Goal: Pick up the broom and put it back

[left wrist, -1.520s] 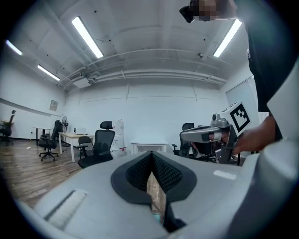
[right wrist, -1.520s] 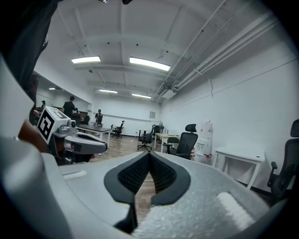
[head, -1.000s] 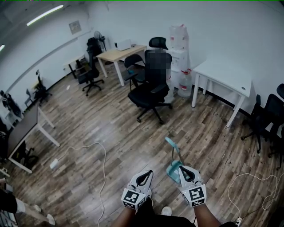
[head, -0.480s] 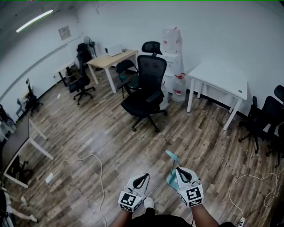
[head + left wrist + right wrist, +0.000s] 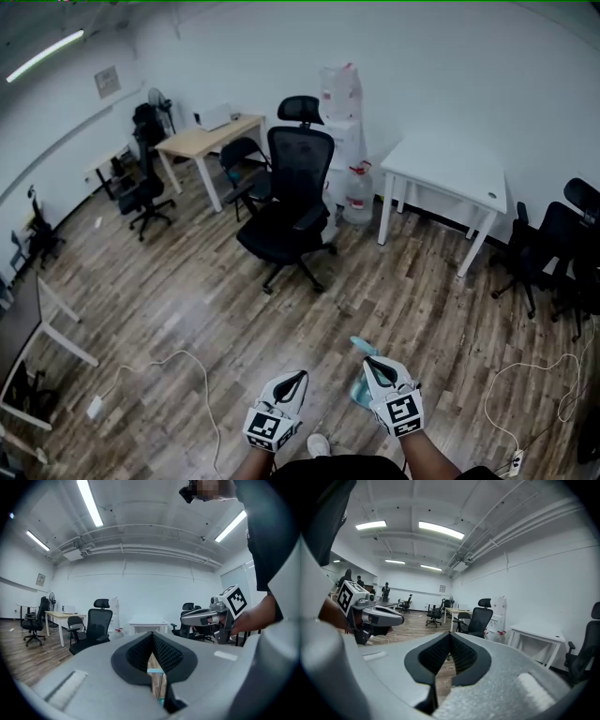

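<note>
1. The left gripper (image 5: 296, 377) sits at 6 to 7 o'clock in the head view, held level above the wooden floor (image 5: 187, 291). In the left gripper view its ribbed pads meet at the tips, clenched on nothing.
2. The right gripper (image 5: 375, 367) is beside it at about 5 o'clock. In the right gripper view its pads are pressed together as well, with nothing between them.
3. The teal broom (image 5: 359, 392) is on the floor at the right gripper's 10 o'clock, between the two grippers and nearer the right one. That gripper hides part of it, and I cannot tell whether the two touch. Neither gripper grasps it.
4. In the left gripper view, the slit below the closed tips shows a strip of floor and a teal sliver (image 5: 157, 671).
5. A black office chair (image 5: 286, 202) stands at 12 o'clock from the grippers, well apart from them. A white table (image 5: 448, 169) is at 1 o'clock by the wall, and a wooden desk (image 5: 211, 139) is at 11 o'clock.
6. A white cable (image 5: 178, 355) loops across the floor at the left gripper's 9 o'clock.
7. A second cable (image 5: 525, 370) lies at the right gripper's 3 o'clock.
</note>
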